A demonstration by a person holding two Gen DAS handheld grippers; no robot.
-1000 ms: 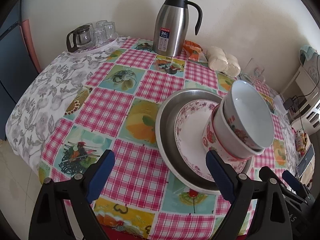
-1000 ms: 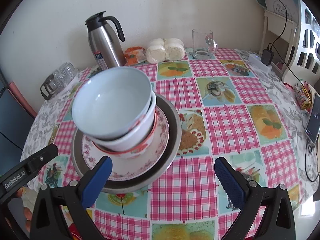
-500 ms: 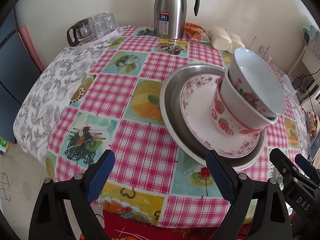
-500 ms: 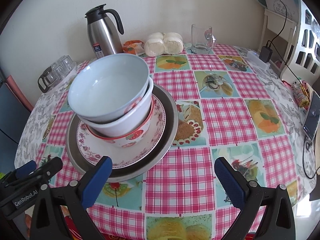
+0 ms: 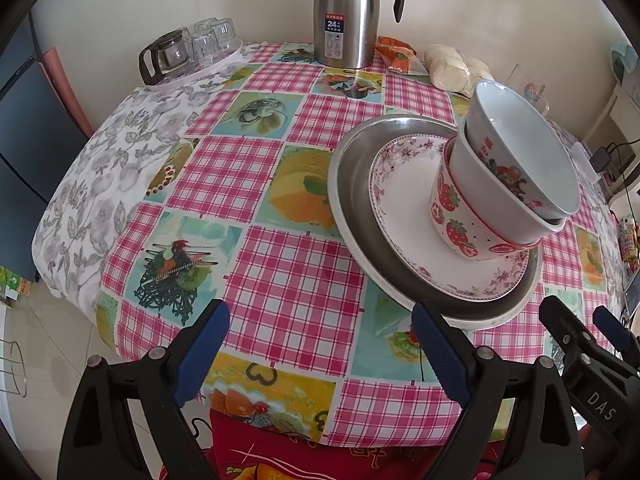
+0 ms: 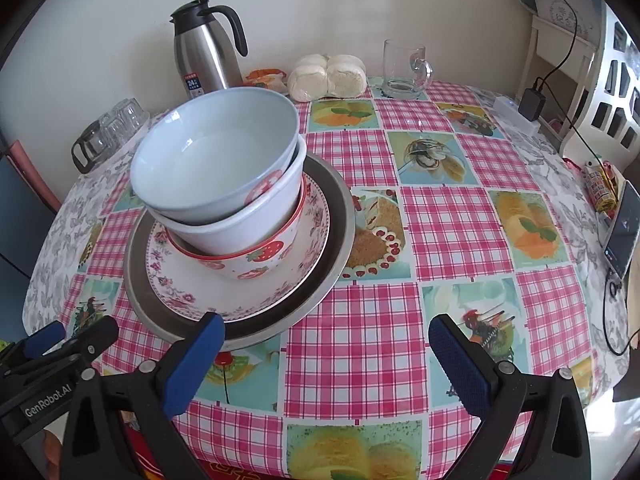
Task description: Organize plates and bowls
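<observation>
A stack stands on the checked tablecloth: a steel plate (image 5: 348,184) (image 6: 340,224), a floral plate (image 5: 404,204) (image 6: 180,280), a strawberry bowl (image 5: 452,208) (image 6: 256,260), a white bowl (image 5: 476,176) (image 6: 240,220) and a pale blue bowl (image 5: 532,148) (image 6: 216,152) nested on top. My left gripper (image 5: 320,352) is open and empty, in front of and left of the stack. My right gripper (image 6: 328,360) is open and empty, in front of and right of the stack. Each gripper also shows at the other view's edge.
A steel thermos (image 5: 346,12) (image 6: 204,56), a tray of glasses with a small glass pot (image 5: 188,48), buns (image 6: 328,76), a snack packet (image 5: 396,54) and a glass mug (image 6: 404,68) stand at the back. A phone (image 6: 622,228) lies at the right edge.
Both grippers have drawn back and up from the stack, so it sits farther away and the table's near edge shows. Both stay open. The stack has not moved.
</observation>
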